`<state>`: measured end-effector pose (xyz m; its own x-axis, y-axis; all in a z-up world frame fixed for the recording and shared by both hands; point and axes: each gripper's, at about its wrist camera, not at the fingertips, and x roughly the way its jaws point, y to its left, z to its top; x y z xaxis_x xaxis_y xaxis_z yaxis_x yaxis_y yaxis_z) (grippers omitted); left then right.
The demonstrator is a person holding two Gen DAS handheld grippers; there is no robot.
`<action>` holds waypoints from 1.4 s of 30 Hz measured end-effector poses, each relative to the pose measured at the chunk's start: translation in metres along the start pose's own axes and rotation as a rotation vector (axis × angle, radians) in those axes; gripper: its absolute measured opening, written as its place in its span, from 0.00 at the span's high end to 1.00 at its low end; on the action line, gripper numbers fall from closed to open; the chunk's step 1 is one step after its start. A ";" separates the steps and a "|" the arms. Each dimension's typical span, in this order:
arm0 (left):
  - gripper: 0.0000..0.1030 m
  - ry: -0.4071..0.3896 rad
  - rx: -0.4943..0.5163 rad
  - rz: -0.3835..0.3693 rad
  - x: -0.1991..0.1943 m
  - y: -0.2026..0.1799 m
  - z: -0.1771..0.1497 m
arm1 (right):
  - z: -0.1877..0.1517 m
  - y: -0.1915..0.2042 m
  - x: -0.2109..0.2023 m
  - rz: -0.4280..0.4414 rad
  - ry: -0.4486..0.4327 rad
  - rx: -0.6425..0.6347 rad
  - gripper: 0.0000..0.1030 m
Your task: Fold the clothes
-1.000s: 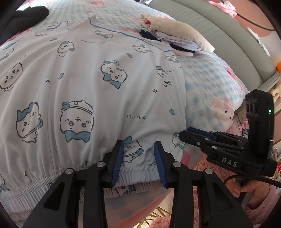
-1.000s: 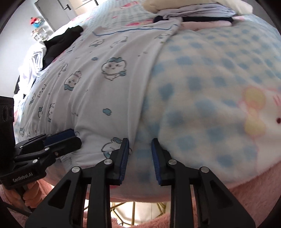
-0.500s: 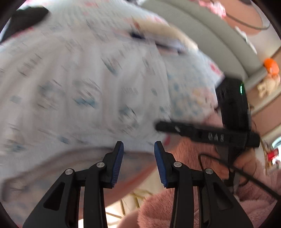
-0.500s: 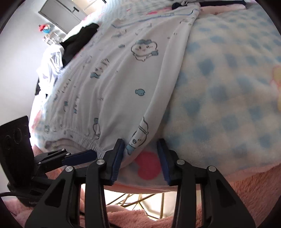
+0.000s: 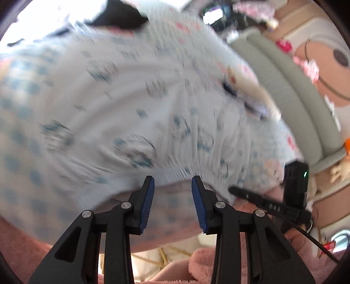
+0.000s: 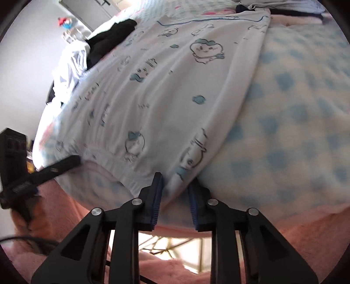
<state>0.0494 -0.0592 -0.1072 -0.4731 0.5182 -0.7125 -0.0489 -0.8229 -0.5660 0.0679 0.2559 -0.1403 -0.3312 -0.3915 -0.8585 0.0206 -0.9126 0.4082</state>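
— Where do things stand at your fingertips?

— My right hand-held gripper (image 6: 174, 192) has its jaws spread, with the near corner of the printed garment (image 6: 175, 91) sitting between them; I judge they have not closed on it. My left hand-held gripper (image 5: 172, 196) is spread too, hovering just short of the elastic hem (image 5: 186, 172), with nothing between its pads

— And the garment itself?

— It lies flat along the bed, on the blue checked blanket (image 6: 295, 120), its hem at the near edge and the rest running away from me

— What could go wrong?

— On the right, the blanket lies directly under that corner, so closing too deep could pinch both layers and drag the bedding into the fold. On the left, the view is smeared, so I cannot place the hem exactly; closing early would catch air or one layer of the gathered elastic, and the cloth would slip out during the lift

— Anything further off?

— Unequal grips would skew the fold. Beyond the far end sits a stack of folded clothes (image 6: 284, 8), and to the far left a black garment (image 6: 109, 37); carrying the hem too far could run into that stack
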 end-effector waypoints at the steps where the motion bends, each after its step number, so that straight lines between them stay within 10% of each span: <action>1: 0.64 -0.041 -0.013 0.003 -0.009 0.004 0.002 | 0.000 -0.004 -0.002 0.066 -0.005 0.024 0.75; 5: 0.63 -0.049 -0.061 0.059 -0.014 0.027 0.017 | 0.001 -0.016 -0.001 0.292 -0.017 0.102 0.55; 11: 0.64 0.109 -0.006 0.243 0.008 0.038 0.000 | 0.008 0.034 0.031 0.075 0.021 -0.047 0.82; 15: 0.65 0.117 -0.059 0.235 -0.004 0.047 -0.003 | -0.004 0.029 0.027 -0.032 0.040 -0.084 0.86; 20: 0.64 -0.007 -0.027 0.209 -0.027 0.040 0.004 | -0.001 0.017 0.008 0.109 -0.016 -0.010 0.84; 22: 0.64 -0.056 -0.034 0.251 -0.029 0.046 0.017 | 0.003 0.015 0.000 0.189 -0.064 0.024 0.69; 30: 0.60 -0.079 -0.179 0.188 0.000 0.101 0.079 | 0.031 -0.005 0.001 0.159 -0.137 0.163 0.59; 32: 0.63 -0.077 -0.199 0.164 0.011 0.105 0.092 | 0.034 -0.006 0.010 0.164 -0.136 0.179 0.59; 35: 0.94 -0.113 -0.136 0.214 0.011 0.092 0.094 | 0.037 -0.011 0.018 0.154 -0.109 0.184 0.64; 42: 0.98 -0.121 -0.143 0.189 0.011 0.096 0.090 | 0.037 -0.014 0.008 0.055 -0.107 0.132 0.72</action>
<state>-0.0393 -0.1534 -0.1318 -0.5643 0.3198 -0.7611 0.1714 -0.8565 -0.4869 0.0302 0.2694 -0.1417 -0.4315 -0.4195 -0.7986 -0.0797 -0.8641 0.4970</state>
